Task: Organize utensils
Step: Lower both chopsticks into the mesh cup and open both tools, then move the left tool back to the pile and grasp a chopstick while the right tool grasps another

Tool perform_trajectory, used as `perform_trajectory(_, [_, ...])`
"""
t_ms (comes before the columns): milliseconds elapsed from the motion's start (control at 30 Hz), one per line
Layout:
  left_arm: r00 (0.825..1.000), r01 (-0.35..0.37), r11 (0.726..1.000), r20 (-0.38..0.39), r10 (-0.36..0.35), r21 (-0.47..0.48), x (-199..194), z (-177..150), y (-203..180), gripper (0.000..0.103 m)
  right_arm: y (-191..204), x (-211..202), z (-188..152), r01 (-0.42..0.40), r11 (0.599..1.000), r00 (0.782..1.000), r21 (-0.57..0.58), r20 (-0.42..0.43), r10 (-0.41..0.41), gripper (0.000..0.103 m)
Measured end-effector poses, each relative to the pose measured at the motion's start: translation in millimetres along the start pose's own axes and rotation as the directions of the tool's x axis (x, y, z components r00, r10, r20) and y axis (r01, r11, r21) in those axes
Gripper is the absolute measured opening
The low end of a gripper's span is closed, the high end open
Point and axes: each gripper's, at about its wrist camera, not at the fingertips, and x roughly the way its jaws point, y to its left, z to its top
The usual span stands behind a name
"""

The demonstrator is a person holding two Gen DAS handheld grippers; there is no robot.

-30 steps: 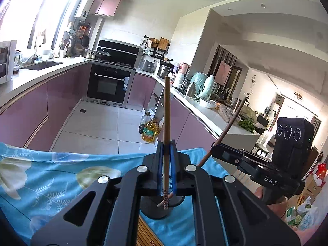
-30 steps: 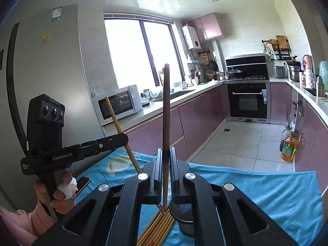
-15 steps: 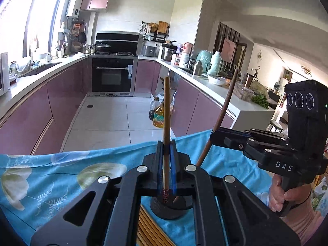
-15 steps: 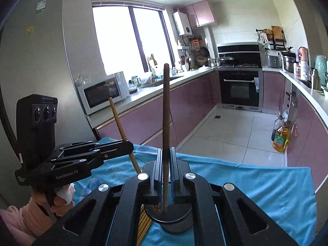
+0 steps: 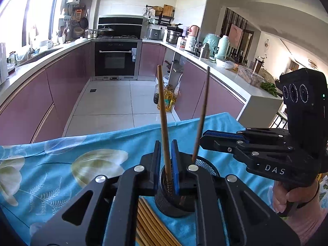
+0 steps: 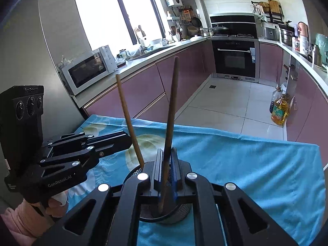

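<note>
A black mesh holder [image 5: 207, 165] stands upright on the blue cloth, round and open-topped; a lighter brown chopstick [image 5: 163, 123] stands in it, leaning slightly toward 11 o'clock, its ridged lower end inside the cup; a darker brown chopstick [image 5: 202, 114] stands at its 3 o'clock side, tilted toward 1 o'clock, tip also in the cup; more tan chopsticks [image 5: 151, 223] lie flat in a bundle on the cloth at the holder's 7 o'clock
</note>
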Motion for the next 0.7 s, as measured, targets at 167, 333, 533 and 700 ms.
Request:
perform_trajectory(167, [1.0,-0.016,1.0,0.019,0.016,-0.009,-1.8,-7.6,5.9,0.019,0.2,-2.2,-4.1,0.01,1.0,1.0,0.011,0.023,-0.01,0.015])
perform_trajectory(333, [0.996,-0.048,0.999,0.069,0.049,-0.021,-23.2,-20.0,18.2,0.037,2.3,-16.1,-10.7,0.01,1.0,0.997,0.014,0.072,-0.011,0.026])
perform_trajectory(533, [0.992,-0.108,0.994,0.063,0.107,0.008,-47.5,-53.2,27.5,0.047,29.4,-44.8,-36.0,-0.063,0.996,0.992,-0.065,0.102,0.07,0.044])
perform_trajectory(700, [0.989,-0.144,0.989,-0.043,0.145,0.031,-42.0,-96.2,37.3,0.048,50.5,-33.4,-70.1,-0.101,0.99,0.995,-0.103,0.005,0.102,0.045])
